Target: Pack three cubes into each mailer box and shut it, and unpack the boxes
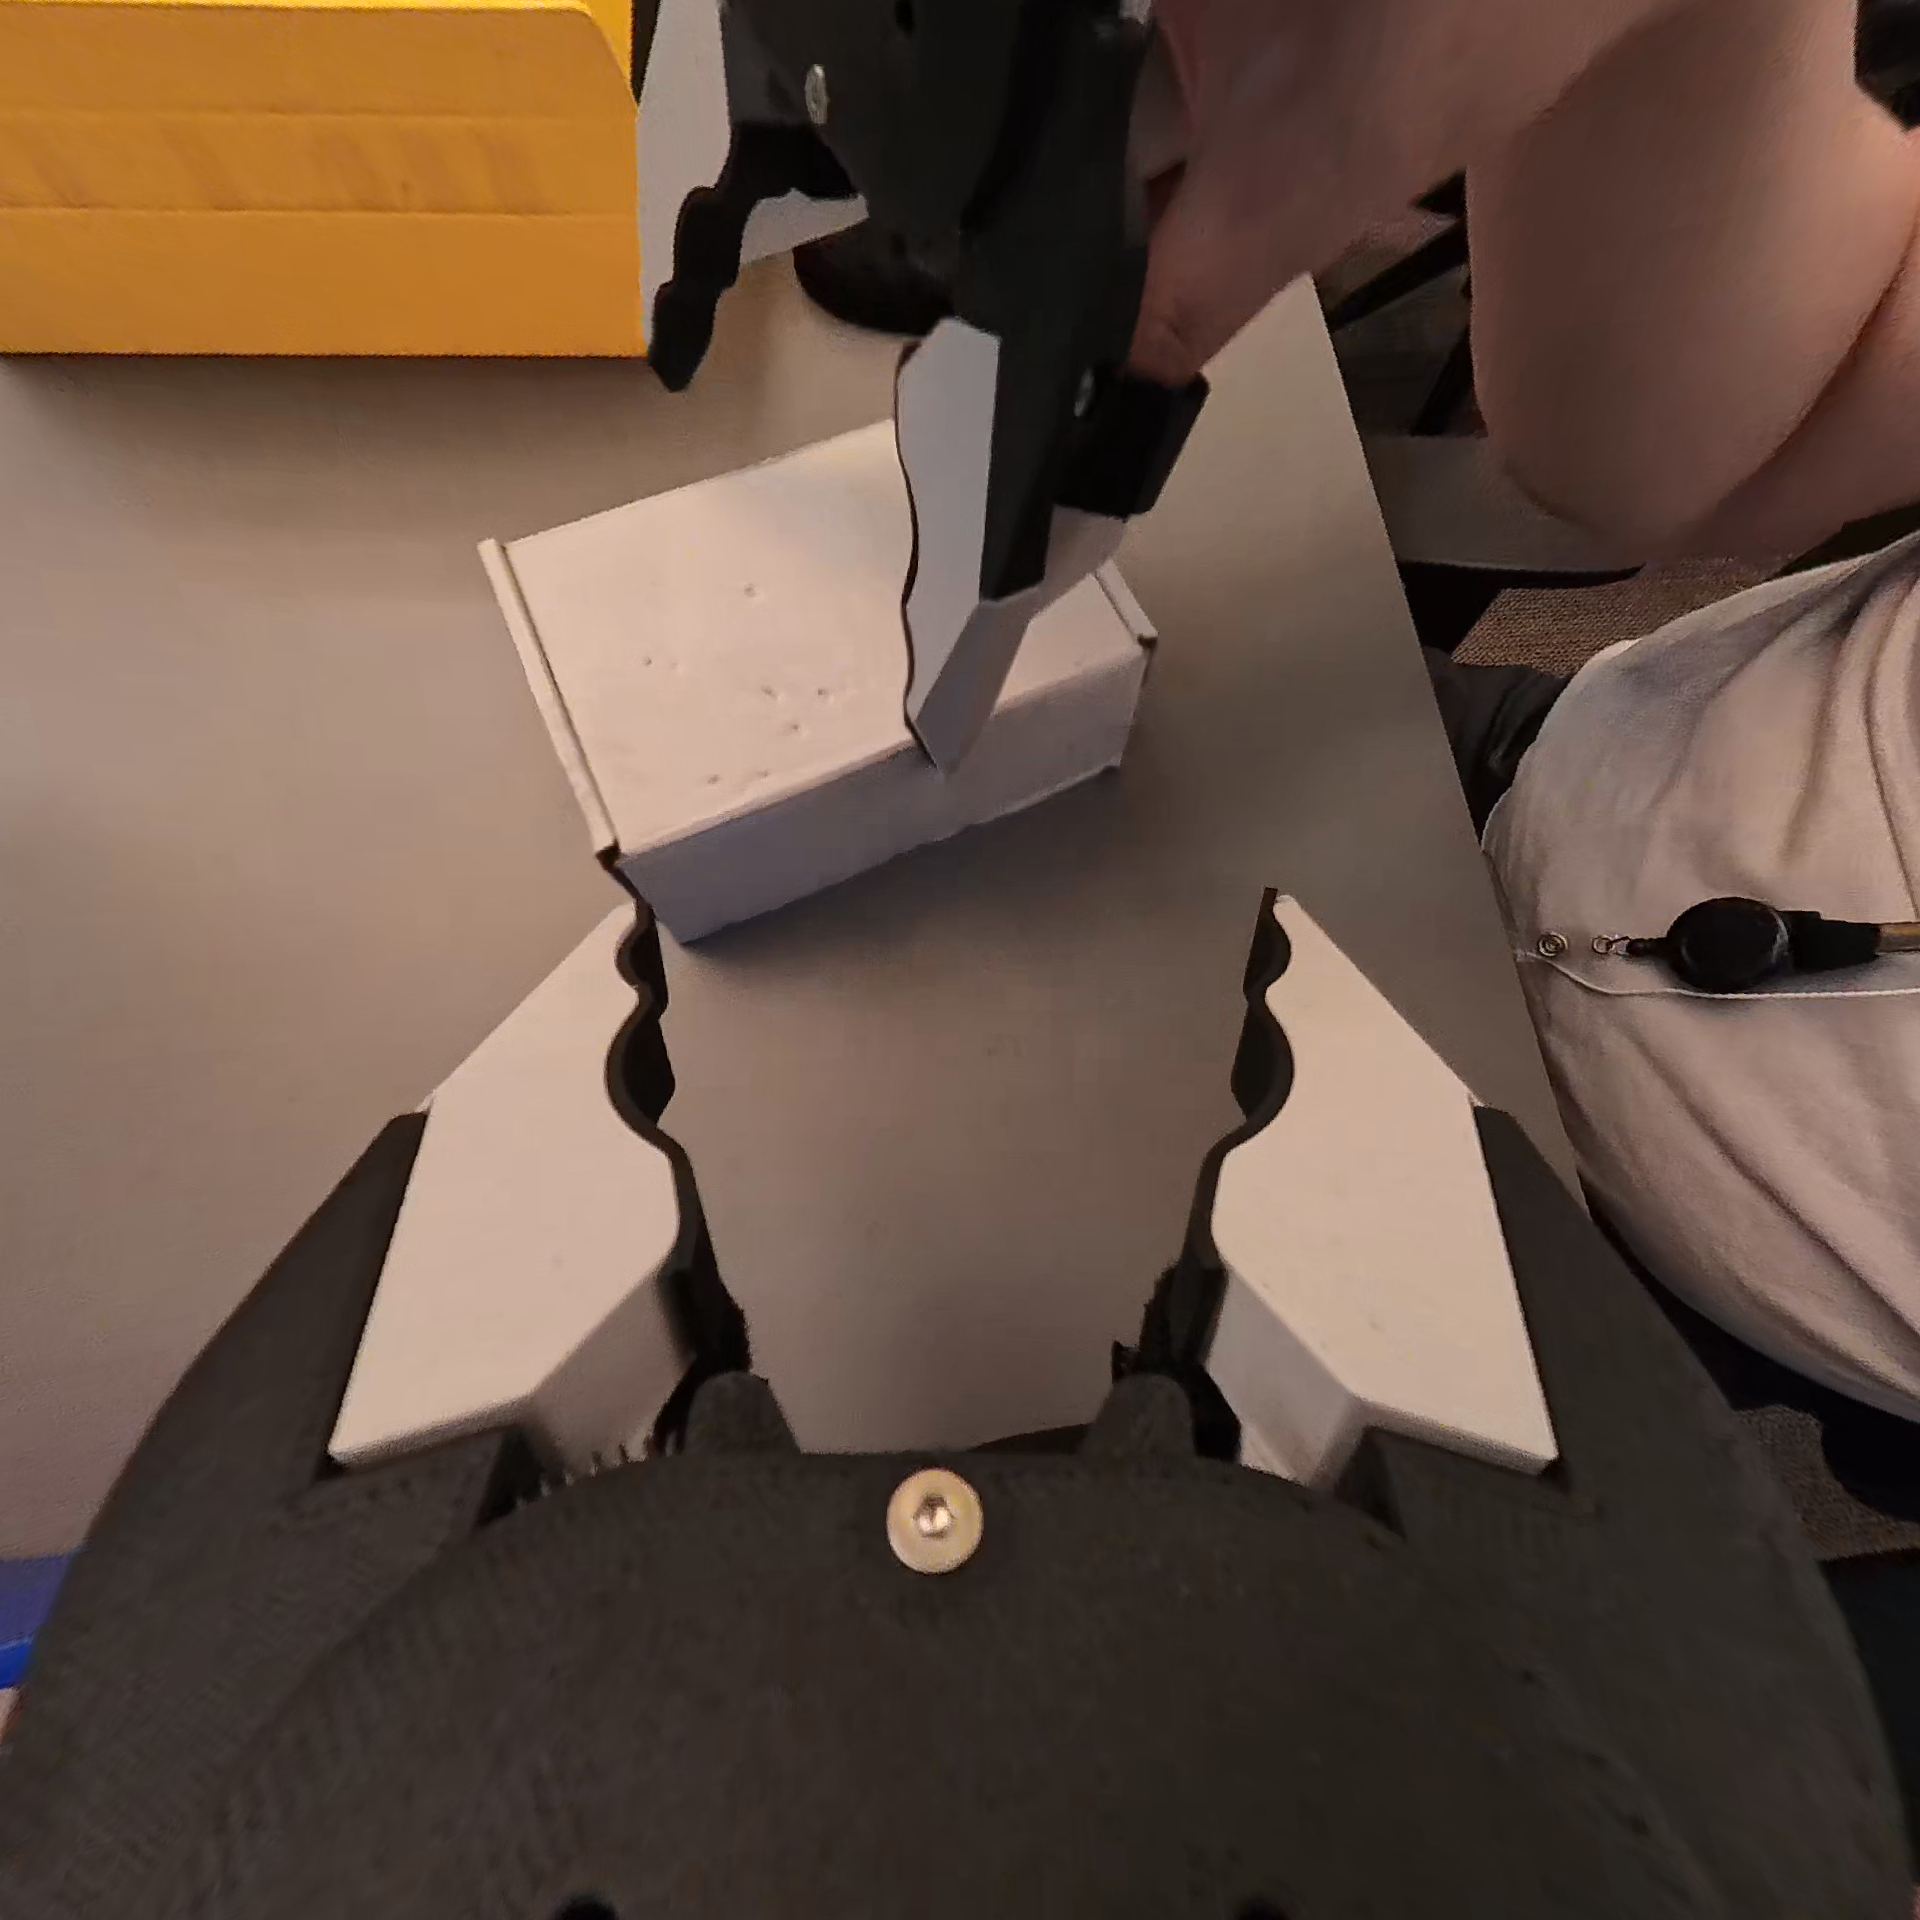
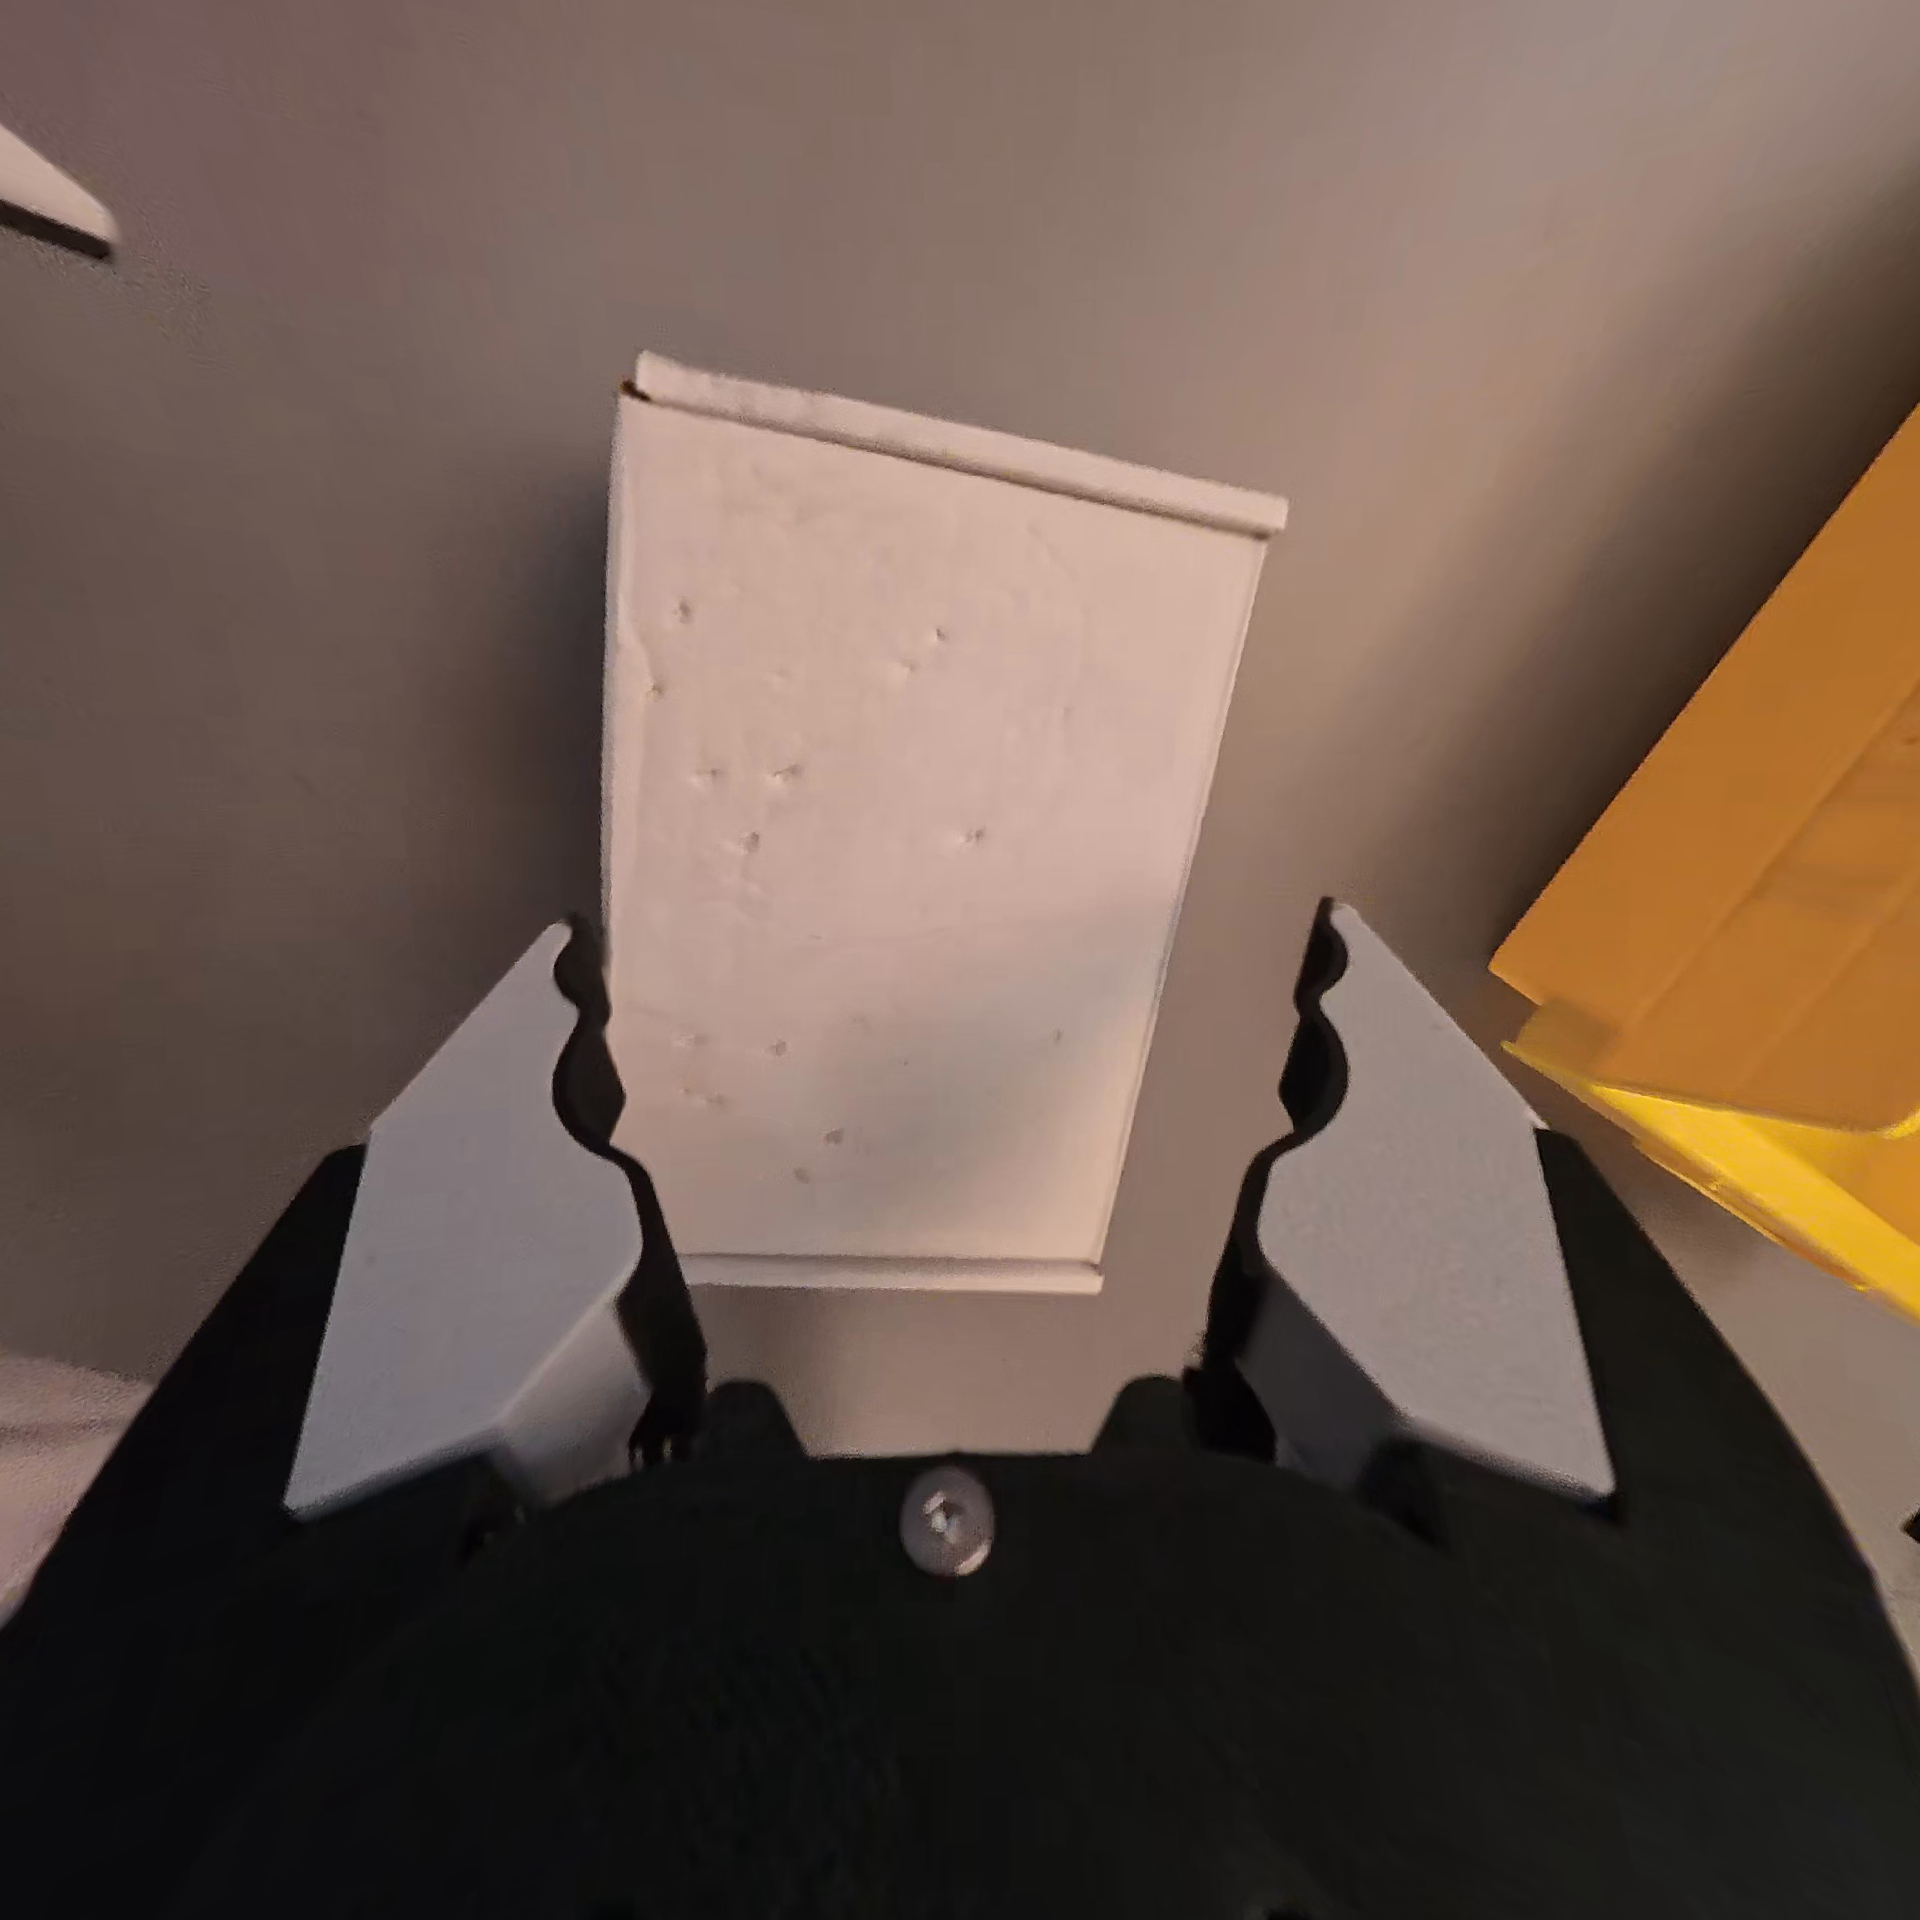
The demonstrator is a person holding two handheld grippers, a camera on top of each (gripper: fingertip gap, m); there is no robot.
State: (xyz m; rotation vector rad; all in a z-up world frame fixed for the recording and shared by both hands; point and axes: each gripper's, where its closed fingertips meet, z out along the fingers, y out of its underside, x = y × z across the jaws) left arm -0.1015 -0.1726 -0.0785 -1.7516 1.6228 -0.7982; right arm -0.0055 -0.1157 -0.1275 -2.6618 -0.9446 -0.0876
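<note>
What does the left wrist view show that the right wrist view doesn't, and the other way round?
Only the left wrist view shows the person's forearm, their light shirt with a black badge reel, the table's edge, and the right gripper from outside, one fingertip over the box. Only the right wrist view shows the whole dimpled lid unobstructed, between that gripper's open fingers. Both show the shut white mailer box, the grey table and the yellow bin. No cubes appear in either.
</note>
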